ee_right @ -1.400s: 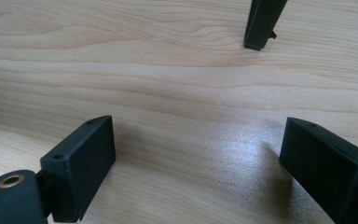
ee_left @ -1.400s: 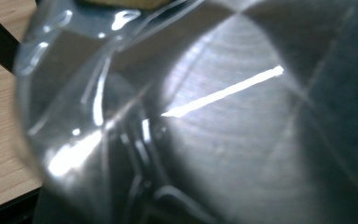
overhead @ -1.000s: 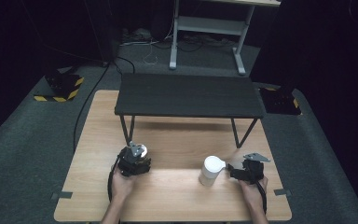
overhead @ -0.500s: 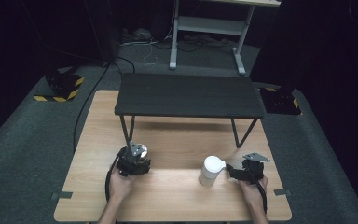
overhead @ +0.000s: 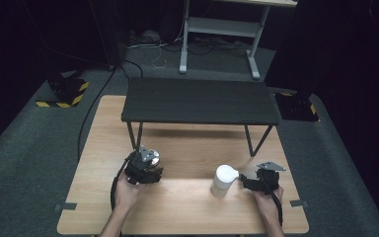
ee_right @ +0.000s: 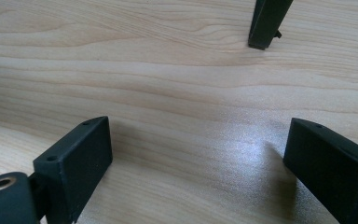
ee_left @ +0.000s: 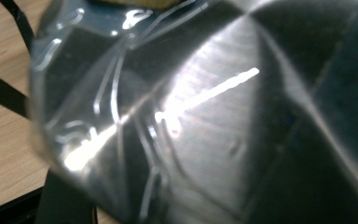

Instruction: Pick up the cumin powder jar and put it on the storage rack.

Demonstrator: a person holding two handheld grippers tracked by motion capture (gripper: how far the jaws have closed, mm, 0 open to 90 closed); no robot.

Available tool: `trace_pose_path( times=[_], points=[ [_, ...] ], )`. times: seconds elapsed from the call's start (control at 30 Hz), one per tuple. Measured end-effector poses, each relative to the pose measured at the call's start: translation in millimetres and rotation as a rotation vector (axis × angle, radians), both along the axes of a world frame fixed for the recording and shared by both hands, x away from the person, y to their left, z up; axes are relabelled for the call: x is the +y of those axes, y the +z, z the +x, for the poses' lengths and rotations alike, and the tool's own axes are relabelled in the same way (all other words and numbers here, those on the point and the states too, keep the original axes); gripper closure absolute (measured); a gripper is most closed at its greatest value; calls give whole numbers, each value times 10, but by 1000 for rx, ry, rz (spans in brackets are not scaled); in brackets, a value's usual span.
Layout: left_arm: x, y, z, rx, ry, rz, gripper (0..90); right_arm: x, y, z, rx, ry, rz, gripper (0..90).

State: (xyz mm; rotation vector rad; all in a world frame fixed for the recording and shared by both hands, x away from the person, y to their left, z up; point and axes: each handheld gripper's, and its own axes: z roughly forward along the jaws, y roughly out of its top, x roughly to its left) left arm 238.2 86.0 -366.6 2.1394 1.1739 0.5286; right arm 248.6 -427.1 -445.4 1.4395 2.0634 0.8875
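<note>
Left tongs (overhead: 148, 160) grip a shiny wrapped object (ee_left: 205, 121); right tongs (ee_right: 200, 172) gape.

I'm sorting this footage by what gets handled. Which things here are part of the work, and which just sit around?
In the work:
- shiny wrapped thing, clamped in the left gripper
- white cup, standing on the table by the right gripper, whose jaws have just been opening with nothing between them

Just around:
- black shelf
- wooden table
- grey desk frame behind
</note>
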Motion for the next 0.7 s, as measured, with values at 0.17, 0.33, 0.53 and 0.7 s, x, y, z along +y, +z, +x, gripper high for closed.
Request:
trace_pose_path(
  times=[0.17, 0.33, 0.53, 0.7],
  points=[
    [-20, 70, -21, -8, 3, -73, 316, 1, 0, 0, 0, -1, 0, 71],
    [-26, 275, 43, 9, -71, -15, 316, 3, 0, -2, 0, -2, 0, 73],
    [-58, 421, 52, 8, -97, -25, 317, 9, 0, -4, -1, -6, -1, 72],
    [-76, 604, 98, 1, -127, -11, 317, 10, 0, -4, -1, -5, -1, 72]
  ],
)
